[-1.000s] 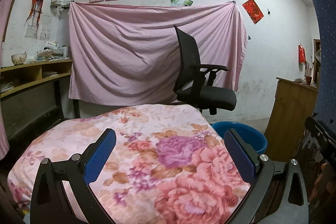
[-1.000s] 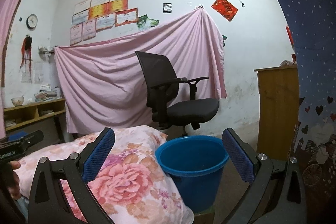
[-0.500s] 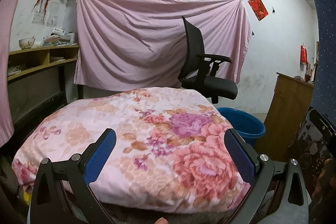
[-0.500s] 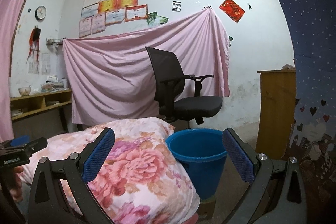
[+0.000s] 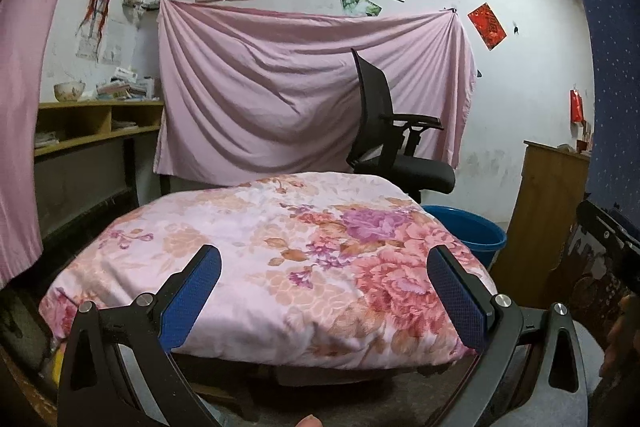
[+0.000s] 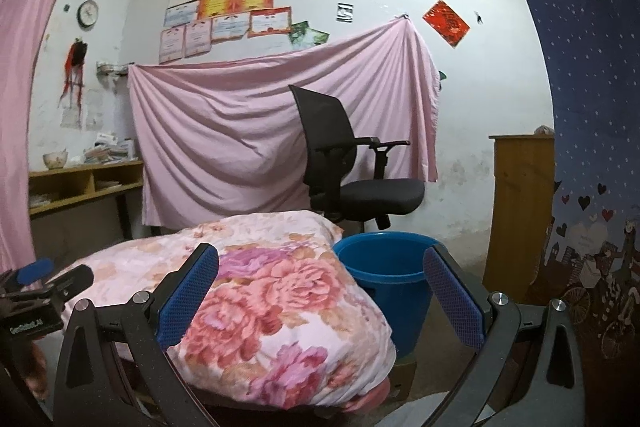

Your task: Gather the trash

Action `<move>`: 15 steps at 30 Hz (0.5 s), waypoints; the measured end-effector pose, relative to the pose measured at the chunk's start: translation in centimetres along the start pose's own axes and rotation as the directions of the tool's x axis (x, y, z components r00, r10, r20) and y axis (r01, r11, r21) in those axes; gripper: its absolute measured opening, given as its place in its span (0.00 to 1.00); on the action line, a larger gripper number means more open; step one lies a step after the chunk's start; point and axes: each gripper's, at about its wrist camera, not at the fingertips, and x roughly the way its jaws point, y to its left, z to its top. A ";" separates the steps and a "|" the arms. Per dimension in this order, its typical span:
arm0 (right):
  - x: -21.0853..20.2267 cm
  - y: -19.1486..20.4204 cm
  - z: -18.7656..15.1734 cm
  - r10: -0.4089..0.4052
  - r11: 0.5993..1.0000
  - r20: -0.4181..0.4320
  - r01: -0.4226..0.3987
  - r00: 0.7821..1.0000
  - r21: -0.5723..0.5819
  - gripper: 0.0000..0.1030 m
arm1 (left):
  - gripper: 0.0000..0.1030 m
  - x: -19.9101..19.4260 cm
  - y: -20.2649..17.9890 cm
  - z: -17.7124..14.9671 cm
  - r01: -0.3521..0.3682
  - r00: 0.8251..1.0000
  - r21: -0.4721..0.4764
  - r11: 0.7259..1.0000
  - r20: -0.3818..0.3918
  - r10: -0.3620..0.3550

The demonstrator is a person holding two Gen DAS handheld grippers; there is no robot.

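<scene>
A blue plastic bucket stands on the floor to the right of a floral quilt, and its rim peeks out behind the quilt in the left wrist view. My left gripper hangs open above the near part of the quilt, nothing between its blue pads. My right gripper is open too, held over the quilt's right end with the bucket just beyond its right finger. No loose trash shows in either view. The other gripper's body appears at the left edge of the right wrist view.
A pink floral quilt is piled in front of me. Behind it stand a black office chair, a pink sheet hung on the wall, a wooden shelf at left and a wooden cabinet at right. A blue curtain hangs far right.
Both grippers have risen and tilted, so the quilt sits lower and farther in view and more of the bucket's inside shows. Both stay open.
</scene>
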 end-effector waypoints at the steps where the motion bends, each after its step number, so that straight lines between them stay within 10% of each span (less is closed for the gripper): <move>1: -0.1 0.1 -0.1 0.004 1.000 -0.003 -0.004 1.000 -0.002 1.00 | 0.98 -0.2 0.2 -0.2 -0.001 1.000 -0.002 1.000 0.004 0.001; 15: -1.3 0.7 -1.3 0.004 1.000 -0.019 -0.004 1.000 0.002 1.00 | 0.98 -0.6 0.1 -1.5 -0.014 1.000 0.056 0.998 -0.001 0.014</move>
